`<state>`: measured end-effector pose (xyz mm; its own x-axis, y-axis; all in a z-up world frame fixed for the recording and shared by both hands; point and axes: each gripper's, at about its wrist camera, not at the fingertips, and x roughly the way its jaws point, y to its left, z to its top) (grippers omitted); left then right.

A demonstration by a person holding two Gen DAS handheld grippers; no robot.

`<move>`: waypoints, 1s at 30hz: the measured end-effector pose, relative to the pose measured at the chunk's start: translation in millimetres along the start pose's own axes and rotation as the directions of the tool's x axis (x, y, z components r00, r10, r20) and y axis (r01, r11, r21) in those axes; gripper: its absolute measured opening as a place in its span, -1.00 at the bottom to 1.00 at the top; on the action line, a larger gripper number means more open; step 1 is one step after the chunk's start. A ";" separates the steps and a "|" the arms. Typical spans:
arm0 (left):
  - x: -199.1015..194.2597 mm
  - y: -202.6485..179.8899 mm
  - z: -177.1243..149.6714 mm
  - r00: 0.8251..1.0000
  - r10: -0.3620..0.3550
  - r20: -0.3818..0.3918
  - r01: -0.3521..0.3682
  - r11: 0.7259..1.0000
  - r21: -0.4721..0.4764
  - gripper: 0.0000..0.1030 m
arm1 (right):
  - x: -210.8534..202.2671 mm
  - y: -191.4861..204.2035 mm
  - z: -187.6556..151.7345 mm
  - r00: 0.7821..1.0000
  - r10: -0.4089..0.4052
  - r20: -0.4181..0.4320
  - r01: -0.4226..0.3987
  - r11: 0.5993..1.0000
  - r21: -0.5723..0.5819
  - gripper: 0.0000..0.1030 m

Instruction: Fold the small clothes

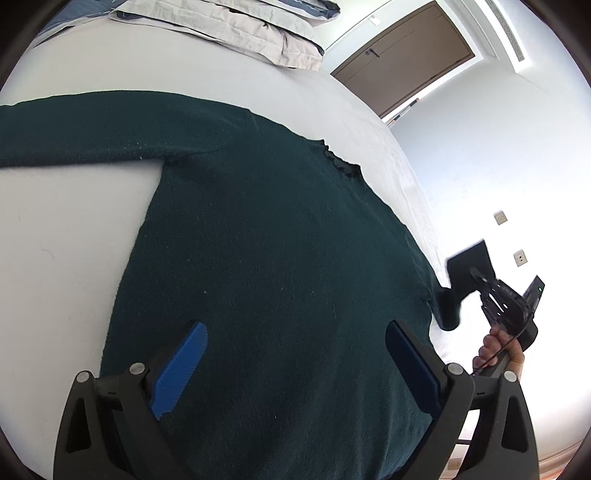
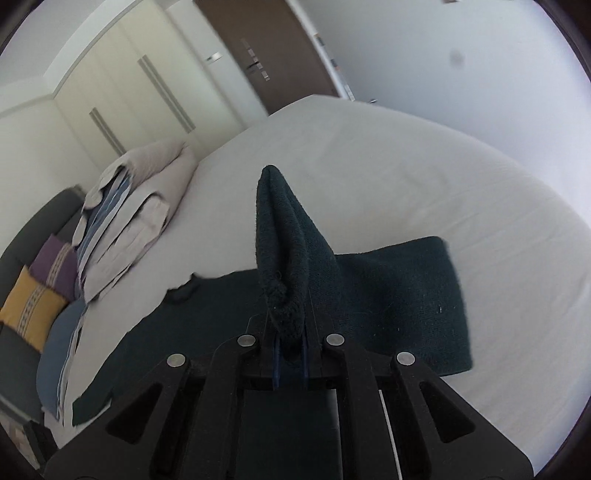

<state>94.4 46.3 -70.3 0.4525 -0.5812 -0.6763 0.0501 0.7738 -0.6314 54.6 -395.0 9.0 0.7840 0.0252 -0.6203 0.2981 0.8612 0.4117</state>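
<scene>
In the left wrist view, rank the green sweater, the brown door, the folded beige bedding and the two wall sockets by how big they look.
1. green sweater, filling most of the frame, though nearest the camera
2. folded beige bedding, cut off by the frame's top edge
3. brown door, looking only a little smaller
4. wall sockets, tiny and alike
</scene>
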 end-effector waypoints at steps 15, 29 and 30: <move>58.1 -30.9 45.0 0.997 -0.059 -0.048 0.061 0.997 0.042 0.92 | 73.7 72.0 -132.5 0.978 0.046 -0.203 -0.064 0.994 -0.086 0.23; 207.3 -127.6 73.5 0.977 0.031 -0.211 0.010 0.982 0.189 0.07 | 16.3 -37.3 -152.5 0.962 0.240 -0.133 -0.201 0.947 0.250 0.19; 212.2 -130.8 75.1 0.977 0.047 -0.209 -0.004 0.979 0.202 -0.06 | 17.6 -35.9 -153.0 0.962 0.239 -0.130 -0.203 0.948 0.245 0.19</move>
<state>250.7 -159.3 -102.7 0.2583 -0.5843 -0.7694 0.2276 0.8108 -0.5393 -25.6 -347.8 -118.8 0.7548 0.2962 -0.5852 0.2570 0.6873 0.6794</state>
